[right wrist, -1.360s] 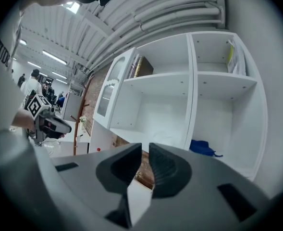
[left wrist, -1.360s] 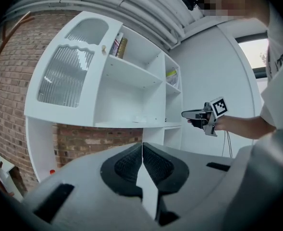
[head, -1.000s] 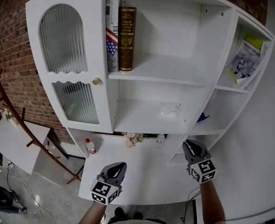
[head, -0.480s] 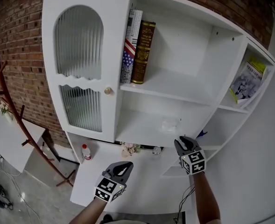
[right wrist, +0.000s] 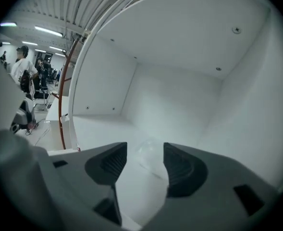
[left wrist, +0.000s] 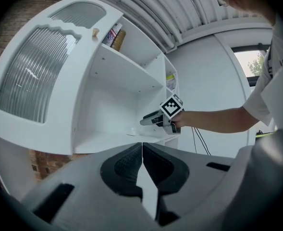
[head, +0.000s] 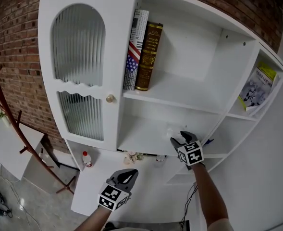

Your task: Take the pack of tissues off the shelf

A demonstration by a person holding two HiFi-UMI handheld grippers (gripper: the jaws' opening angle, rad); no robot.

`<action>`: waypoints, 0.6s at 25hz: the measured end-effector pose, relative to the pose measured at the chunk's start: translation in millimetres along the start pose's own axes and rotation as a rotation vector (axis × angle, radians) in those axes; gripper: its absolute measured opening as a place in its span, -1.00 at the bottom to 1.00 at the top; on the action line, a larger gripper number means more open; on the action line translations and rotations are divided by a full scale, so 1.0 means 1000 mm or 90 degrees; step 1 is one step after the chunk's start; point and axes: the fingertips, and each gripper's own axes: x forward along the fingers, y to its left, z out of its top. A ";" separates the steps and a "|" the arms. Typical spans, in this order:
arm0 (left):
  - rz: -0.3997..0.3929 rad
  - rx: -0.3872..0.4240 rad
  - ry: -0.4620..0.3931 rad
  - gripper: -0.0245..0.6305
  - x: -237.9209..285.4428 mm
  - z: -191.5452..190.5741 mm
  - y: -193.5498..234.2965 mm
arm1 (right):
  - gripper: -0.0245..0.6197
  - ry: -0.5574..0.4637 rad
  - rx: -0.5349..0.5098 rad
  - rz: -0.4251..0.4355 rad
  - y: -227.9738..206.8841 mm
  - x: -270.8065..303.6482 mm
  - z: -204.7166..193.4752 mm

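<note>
In goes the right gripper [head: 178, 139], up from below and into the middle shelf [head: 141, 137] — jaws just spreading wide, nothing gripped yet, with the pack of tissues [right wrist: 148, 154] lying on the board between them. It looks set for the pinch (left gripper [left wrist: 142, 163], closed and empty, hangs low).

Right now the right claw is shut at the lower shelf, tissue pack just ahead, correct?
Not shut: the right claw has just been opening. The right gripper view shows its jaws apart, the tissue pack ahead in the gap, not gripped, on the lower shelf.
</note>
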 end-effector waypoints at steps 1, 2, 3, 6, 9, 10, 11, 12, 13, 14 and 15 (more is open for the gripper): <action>0.002 -0.002 0.002 -0.85 -0.001 -0.002 0.003 | -0.22 0.009 -0.002 -0.002 0.000 0.005 0.000; 0.004 -0.005 0.003 -0.85 -0.002 -0.004 0.005 | -0.19 0.018 0.000 -0.003 -0.001 0.009 0.000; 0.006 -0.008 0.004 -0.85 -0.004 -0.006 0.008 | -0.17 0.026 0.003 -0.006 -0.002 0.014 0.000; 0.010 -0.016 0.001 -0.85 -0.007 -0.008 0.013 | -0.11 0.055 0.003 -0.016 -0.005 0.029 -0.001; 0.012 -0.021 -0.007 -0.85 -0.010 -0.007 0.018 | -0.07 0.092 0.007 -0.025 -0.009 0.045 -0.005; 0.012 -0.023 -0.008 -0.85 -0.011 -0.008 0.019 | -0.07 0.108 0.015 -0.025 -0.010 0.050 -0.008; 0.013 -0.024 -0.008 -0.85 -0.012 -0.008 0.020 | -0.07 0.127 0.025 -0.025 -0.011 0.054 -0.012; 0.013 -0.025 -0.009 -0.85 -0.013 -0.009 0.022 | -0.07 0.147 0.035 -0.026 -0.012 0.058 -0.017; 0.014 -0.027 -0.009 -0.85 -0.015 -0.010 0.024 | -0.06 0.166 0.042 -0.027 -0.013 0.062 -0.022; 0.015 -0.028 -0.009 -0.85 -0.016 -0.011 0.025 | -0.06 0.184 0.047 -0.029 -0.014 0.066 -0.026; 0.016 -0.030 -0.008 -0.85 -0.018 -0.012 0.027 | -0.06 0.199 0.052 -0.029 -0.014 0.069 -0.031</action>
